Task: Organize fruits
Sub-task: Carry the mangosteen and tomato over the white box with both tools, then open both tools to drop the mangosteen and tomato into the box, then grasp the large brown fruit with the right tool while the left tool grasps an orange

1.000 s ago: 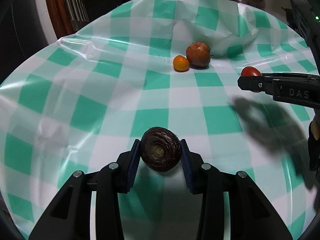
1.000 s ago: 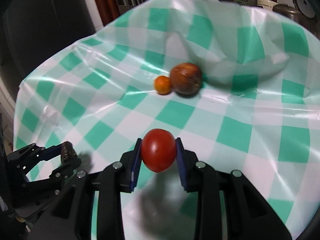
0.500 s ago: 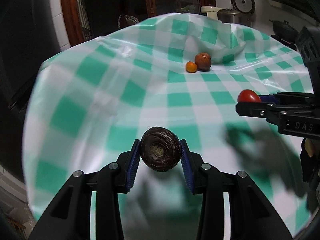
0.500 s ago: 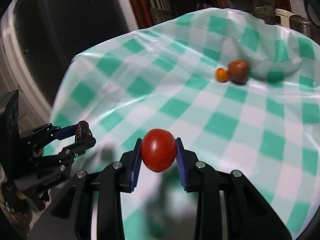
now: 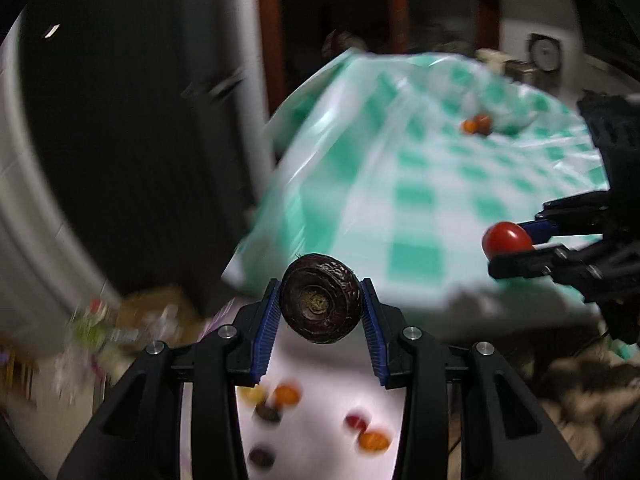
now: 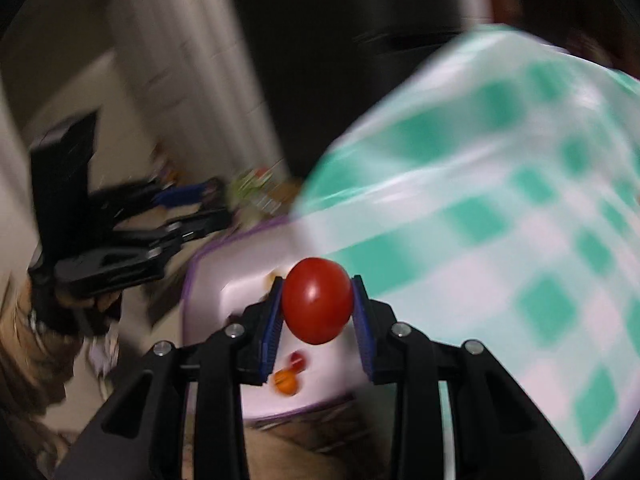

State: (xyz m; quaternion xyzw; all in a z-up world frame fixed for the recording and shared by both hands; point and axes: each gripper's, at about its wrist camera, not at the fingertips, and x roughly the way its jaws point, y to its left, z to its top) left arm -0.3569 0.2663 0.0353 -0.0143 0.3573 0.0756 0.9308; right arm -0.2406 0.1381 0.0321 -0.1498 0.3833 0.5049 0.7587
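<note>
At the bottom of the left wrist view we see a white tray (image 5: 328,364) lying below the edge of the tabletop (image 5: 420,200), and in it several small blurred fruits: two orange ones (image 5: 286,395), a red one (image 5: 355,420), a yellowish one and two dark ones (image 5: 267,414). In the right wrist view the same tray (image 6: 208,280) shows a purple rim, with an orange fruit (image 6: 285,382) and a red one visible between the fingers. Our left claw (image 5: 321,304) is clamped on a dark wrinkled fruit (image 5: 321,298), a flattened round shape whose stem scar faces the camera, so its short axis runs back along the fingers and its broad face spans from pad to pad; it sits at the lower centre of the frame, above the tray's near part. Our right claw (image 6: 317,306) is closed on a red tomato (image 6: 317,300), slightly taller than wide, its long axis roughly up and down in the frame, hanging over the tray near the hanging green-checked cloth (image 6: 500,220). In the left view that tomato (image 5: 506,239) appears at the right edge. Far back on the tabletop, in the upper right, a small orange fruit (image 5: 467,126) touches a brown one (image 5: 483,124).
</note>
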